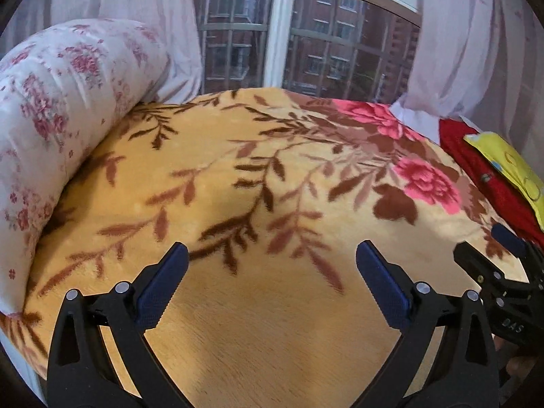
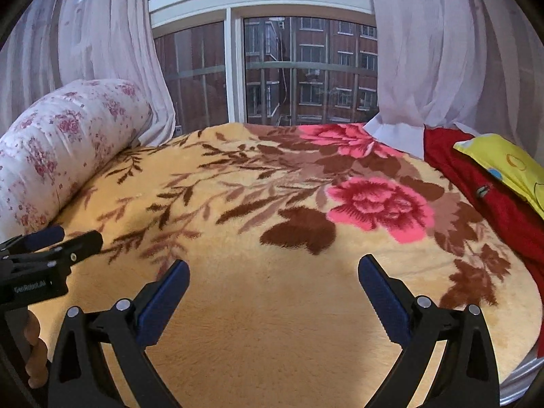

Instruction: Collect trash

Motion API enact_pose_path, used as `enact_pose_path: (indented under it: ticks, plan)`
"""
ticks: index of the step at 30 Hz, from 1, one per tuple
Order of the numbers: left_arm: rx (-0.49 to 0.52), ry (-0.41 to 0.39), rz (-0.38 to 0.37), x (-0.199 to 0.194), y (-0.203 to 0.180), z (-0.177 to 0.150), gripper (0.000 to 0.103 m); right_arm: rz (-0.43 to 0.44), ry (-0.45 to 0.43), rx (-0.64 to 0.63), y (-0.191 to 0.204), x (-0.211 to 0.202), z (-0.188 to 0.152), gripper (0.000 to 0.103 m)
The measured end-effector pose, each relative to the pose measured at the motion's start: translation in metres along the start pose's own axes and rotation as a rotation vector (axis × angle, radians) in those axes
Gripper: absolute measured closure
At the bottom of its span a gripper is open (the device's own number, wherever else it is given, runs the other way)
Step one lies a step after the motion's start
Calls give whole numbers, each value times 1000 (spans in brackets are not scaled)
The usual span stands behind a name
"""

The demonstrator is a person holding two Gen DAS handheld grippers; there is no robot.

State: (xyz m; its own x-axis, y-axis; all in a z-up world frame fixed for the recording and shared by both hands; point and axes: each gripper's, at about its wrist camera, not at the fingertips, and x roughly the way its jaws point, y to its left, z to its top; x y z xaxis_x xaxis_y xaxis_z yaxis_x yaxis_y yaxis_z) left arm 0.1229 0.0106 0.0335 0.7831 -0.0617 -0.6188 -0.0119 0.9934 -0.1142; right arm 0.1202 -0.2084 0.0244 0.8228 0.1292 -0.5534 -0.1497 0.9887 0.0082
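Both your left gripper (image 1: 272, 280) and right gripper (image 2: 273, 297) hover with fingers apart, empty. No trash shows on the blanket (image 2: 272, 323); scan further before you commit.

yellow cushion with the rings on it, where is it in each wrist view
Left wrist view: the yellow cushion lies at the far right edge, on the red cloth.
Right wrist view: the yellow cushion lies at the right edge, a little higher up, again on the red cloth.
Shared landmark: the white window post behind the bed.
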Motion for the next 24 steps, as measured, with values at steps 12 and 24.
enact_pose_path:
  ticks: [12, 24]
  plan:
    - [8, 6, 33, 13, 8, 3, 7, 5, 31, -2, 5, 16, -3, 5]
    - [4, 11, 34, 15, 8, 3, 7, 4, 38, -1, 8, 18, -4, 5]
